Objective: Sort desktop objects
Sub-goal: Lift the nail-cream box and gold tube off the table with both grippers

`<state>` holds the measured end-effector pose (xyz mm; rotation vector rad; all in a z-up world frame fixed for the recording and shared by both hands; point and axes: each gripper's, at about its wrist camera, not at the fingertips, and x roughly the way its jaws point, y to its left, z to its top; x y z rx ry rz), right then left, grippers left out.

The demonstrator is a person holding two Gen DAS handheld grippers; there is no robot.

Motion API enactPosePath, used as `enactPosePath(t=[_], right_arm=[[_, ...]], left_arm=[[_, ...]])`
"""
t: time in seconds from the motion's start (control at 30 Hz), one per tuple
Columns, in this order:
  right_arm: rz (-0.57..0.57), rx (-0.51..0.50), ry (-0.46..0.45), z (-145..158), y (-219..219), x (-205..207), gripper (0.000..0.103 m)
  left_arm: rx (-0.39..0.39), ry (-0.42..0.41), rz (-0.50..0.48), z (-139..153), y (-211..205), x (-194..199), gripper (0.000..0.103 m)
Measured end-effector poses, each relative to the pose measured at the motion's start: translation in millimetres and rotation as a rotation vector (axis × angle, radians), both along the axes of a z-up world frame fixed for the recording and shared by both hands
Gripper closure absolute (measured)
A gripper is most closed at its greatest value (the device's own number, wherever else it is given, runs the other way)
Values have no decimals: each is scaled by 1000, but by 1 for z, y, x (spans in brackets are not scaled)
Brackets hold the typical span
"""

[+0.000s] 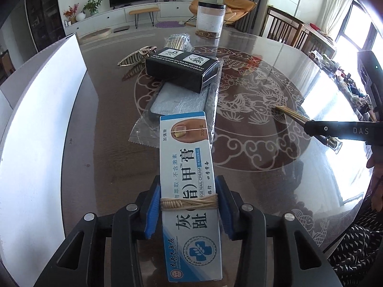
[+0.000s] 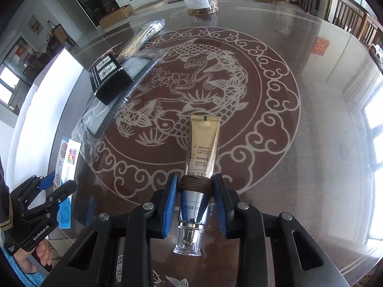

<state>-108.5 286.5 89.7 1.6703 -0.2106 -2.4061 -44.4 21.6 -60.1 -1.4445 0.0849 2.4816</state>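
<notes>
Over glossy glass table (image 2: 311, 95), gold tube (image 2: 203, 143) (twine-wrapped), cardboard carton (image 1: 186, 167)

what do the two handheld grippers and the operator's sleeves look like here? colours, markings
Both grippers, left gripper and right gripper, are matte black linkage frames with round silver pivot pins and ribbed blue pads on the fingers. Seen from the right wrist, the left one's body reads "GenRobot.AI" in white; from the left wrist, the right one reads "DAS". No cables visible. A dark patterned sleeve shows at the frame edge.

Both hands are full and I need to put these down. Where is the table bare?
Bare: the glass table right of the carp medallion. Crowded: the left, where the black box, plastic-wrapped tray and hair claw cluster.
</notes>
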Motion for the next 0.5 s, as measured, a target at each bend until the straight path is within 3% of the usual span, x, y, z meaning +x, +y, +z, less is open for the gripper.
enactPosePath(t=[0.1,0.23,0.5], right_arm=[[-18,-8,25,11,5,8,72],[-32,-12,-8,2,9,12,72],[36,119,-81,-25,-10,12,71]], left_arm=[[20,16,0,11,-1,7,60],[30,11,-7,11,-7,5,60],[34,-19,-11,-2,-11,13,60]])
